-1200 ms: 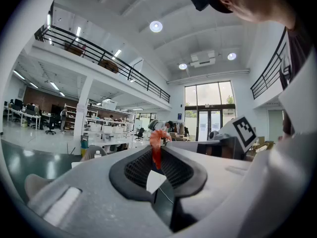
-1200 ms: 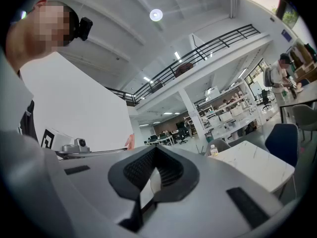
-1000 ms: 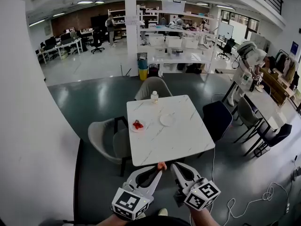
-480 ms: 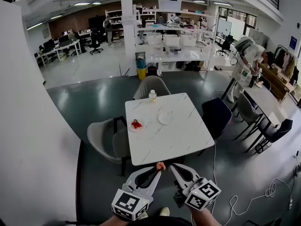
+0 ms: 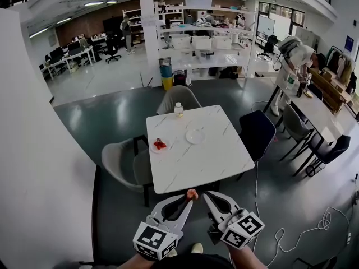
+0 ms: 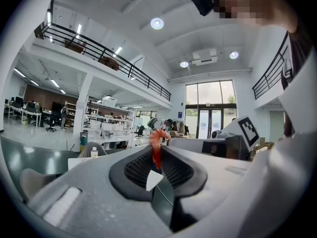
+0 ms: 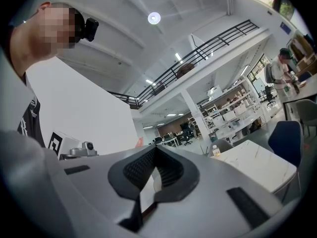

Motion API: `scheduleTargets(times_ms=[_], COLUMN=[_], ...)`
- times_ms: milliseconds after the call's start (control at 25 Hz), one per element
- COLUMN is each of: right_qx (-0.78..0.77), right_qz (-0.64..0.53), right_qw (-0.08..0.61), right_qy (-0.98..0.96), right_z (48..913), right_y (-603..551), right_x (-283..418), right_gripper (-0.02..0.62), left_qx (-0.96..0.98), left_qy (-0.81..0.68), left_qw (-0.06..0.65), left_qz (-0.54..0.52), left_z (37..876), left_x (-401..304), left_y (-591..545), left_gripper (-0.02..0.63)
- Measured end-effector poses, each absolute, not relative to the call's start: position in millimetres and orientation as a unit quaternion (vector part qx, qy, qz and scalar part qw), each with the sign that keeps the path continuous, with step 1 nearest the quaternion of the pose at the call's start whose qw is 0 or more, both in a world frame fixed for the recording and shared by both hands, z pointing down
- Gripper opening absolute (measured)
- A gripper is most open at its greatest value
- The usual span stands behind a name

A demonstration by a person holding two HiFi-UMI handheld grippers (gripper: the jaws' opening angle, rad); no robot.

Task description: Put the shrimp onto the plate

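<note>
My left gripper (image 5: 189,199) is held low in the head view, short of the near edge of the white marble table (image 5: 207,167), and is shut on an orange shrimp (image 5: 192,194). In the left gripper view the shrimp (image 6: 157,145) sticks up from between the closed jaws. Close to its right, my right gripper (image 5: 206,197) is shut with nothing in it. On the table's left side a small plate (image 5: 160,146) carries red shrimp. An empty white plate (image 5: 196,136) lies near the table's middle.
A clear bottle (image 5: 178,109) stands at the table's far edge. Grey chairs (image 5: 120,164) stand at the left and far sides, a dark blue chair (image 5: 255,133) at the right. A white wall (image 5: 39,167) runs close on my left. Cables (image 5: 320,226) lie on the floor at right.
The table has drifted slightly left and up in the head view. Both grippers hold the same pose, the left still shut on the shrimp.
</note>
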State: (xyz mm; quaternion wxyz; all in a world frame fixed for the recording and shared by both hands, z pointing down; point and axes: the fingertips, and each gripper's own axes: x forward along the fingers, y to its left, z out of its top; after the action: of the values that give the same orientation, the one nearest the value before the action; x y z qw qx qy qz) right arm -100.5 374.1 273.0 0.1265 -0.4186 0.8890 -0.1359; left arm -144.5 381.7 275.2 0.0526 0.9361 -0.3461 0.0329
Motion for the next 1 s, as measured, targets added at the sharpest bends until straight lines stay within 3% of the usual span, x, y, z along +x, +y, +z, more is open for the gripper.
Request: scheduleTargets(times_ms=[1000], right_qx=[-0.425], right_qz=[-0.133], right_qw=[0.118], right_qy=[0.888], right_z=[280.9], right_y=[335.0], right_x=[-43.0], right_gripper=[0.002], left_qx=[0.929], left_qy=[-0.362], left_qw=[0.053], left_qz=[0.050], left_z=[287.1], left_x=[-90.6], left_y=[338.5], left_gripper=[0.058])
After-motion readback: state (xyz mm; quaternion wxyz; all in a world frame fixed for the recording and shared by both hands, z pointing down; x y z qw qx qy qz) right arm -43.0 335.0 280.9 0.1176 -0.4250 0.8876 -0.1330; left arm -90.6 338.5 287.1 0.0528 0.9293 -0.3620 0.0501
